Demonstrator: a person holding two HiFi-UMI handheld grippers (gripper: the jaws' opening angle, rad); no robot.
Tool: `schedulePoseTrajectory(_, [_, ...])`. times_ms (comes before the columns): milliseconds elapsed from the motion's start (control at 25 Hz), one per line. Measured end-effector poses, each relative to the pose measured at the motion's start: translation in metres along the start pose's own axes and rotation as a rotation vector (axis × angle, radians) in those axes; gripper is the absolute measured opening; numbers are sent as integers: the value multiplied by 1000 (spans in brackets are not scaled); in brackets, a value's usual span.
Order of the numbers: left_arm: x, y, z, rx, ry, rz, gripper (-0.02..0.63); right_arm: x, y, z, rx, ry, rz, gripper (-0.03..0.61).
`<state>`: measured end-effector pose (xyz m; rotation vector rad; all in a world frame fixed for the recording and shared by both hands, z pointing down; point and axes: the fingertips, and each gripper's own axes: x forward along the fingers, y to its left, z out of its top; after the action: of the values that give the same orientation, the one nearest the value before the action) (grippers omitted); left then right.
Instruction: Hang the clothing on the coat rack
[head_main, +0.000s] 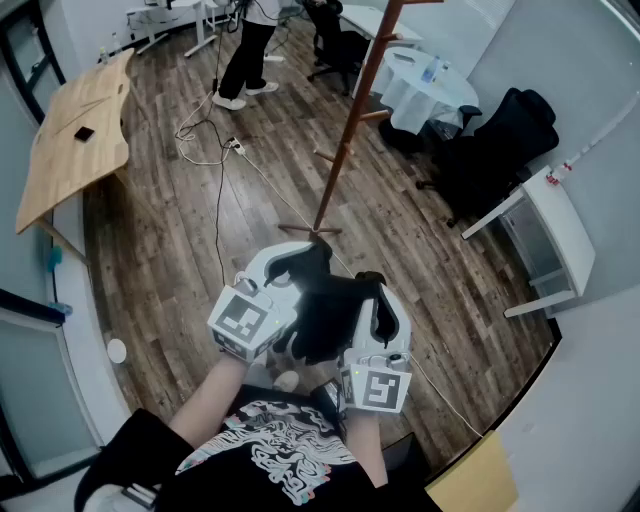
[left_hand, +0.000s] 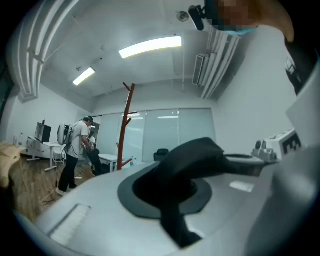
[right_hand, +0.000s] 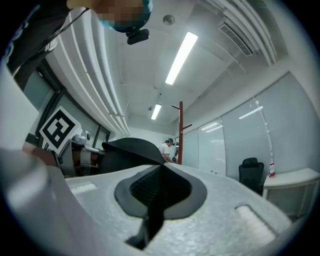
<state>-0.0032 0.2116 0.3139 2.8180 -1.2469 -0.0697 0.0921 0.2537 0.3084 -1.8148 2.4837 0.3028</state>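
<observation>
A black garment (head_main: 325, 310) hangs bunched at lower centre of the head view. The left gripper (head_main: 288, 265) pinches its left edge and the right gripper (head_main: 378, 300) its right, both clamped on cloth. The wooden coat rack (head_main: 350, 120) rises at upper centre, well apart. A person (head_main: 245, 50) stands on the wood floor (head_main: 180, 230) at upper left.

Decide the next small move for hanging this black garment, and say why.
Probably step toward the coat rack: the left claw and right claw each pinch the black garment, but the rack stands well ahead, out of reach.
</observation>
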Motion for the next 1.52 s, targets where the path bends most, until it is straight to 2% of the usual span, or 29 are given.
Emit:
schedulePoseTrajectory(200, [-18,12,-5,150,39,5,14,-2,23,-4,8,43,23,5])
schedulePoseTrajectory(320, [-26,18,2,118,36,43,14,-1,30,-7,28,24,32,4])
schedulePoseTrajectory(520, [-27,24,-6,124,72,60,14,-2,34,-21,53,76,30,4])
schedulePoseTrajectory(640, [-26,26,-11,158,89,46,14,-4,35,-21,98,41,52,5])
schedulePoseTrajectory(760, [-26,26,-20,208,106,22,14,-6,36,-22,95,40,54,5])
schedulePoseTrajectory(1160, [-19,15,-50,204,185,17,14,-10,24,-45,106,115,94,5])
schedulePoseTrajectory(1520, [-15,-4,-48,196,177,18,14,-17,9,-43,124,119,76,5])
